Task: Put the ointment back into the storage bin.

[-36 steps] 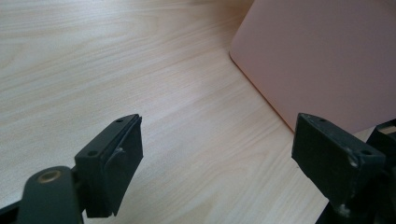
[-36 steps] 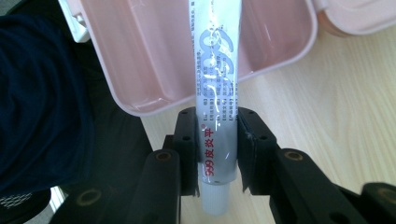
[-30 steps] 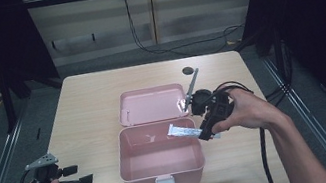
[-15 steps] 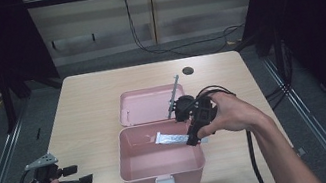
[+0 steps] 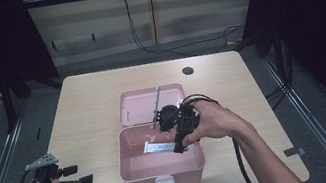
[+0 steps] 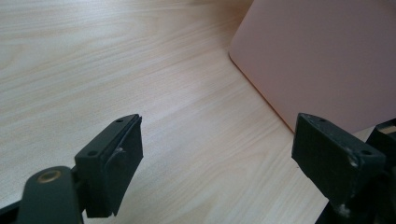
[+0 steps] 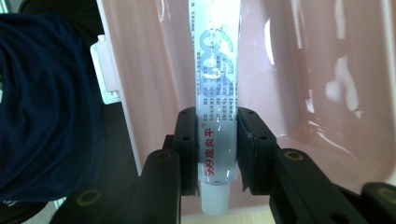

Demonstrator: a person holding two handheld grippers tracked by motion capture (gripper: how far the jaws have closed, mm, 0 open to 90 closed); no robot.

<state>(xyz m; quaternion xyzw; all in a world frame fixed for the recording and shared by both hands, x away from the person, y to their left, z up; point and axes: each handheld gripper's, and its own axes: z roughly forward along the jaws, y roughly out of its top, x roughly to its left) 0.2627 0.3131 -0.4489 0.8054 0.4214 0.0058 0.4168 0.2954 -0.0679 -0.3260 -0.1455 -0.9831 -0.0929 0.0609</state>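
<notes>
Dark surroundings; right gripper (image 7: pixel 217 154) clamps tube (image 7: pixel 215 93) (cap half hidden), left gripper (image 6: pixel 217 158) jaws apart

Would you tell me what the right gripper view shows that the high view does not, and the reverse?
The right gripper view alone gives the red and blue print on the tube, its white cap, and both pads clamped on its sides. The high view alone gives the box's open lid, the left gripper open over the table, and the hole in the tabletop. Both show the right gripper holding the tube inside the pink box.
</notes>
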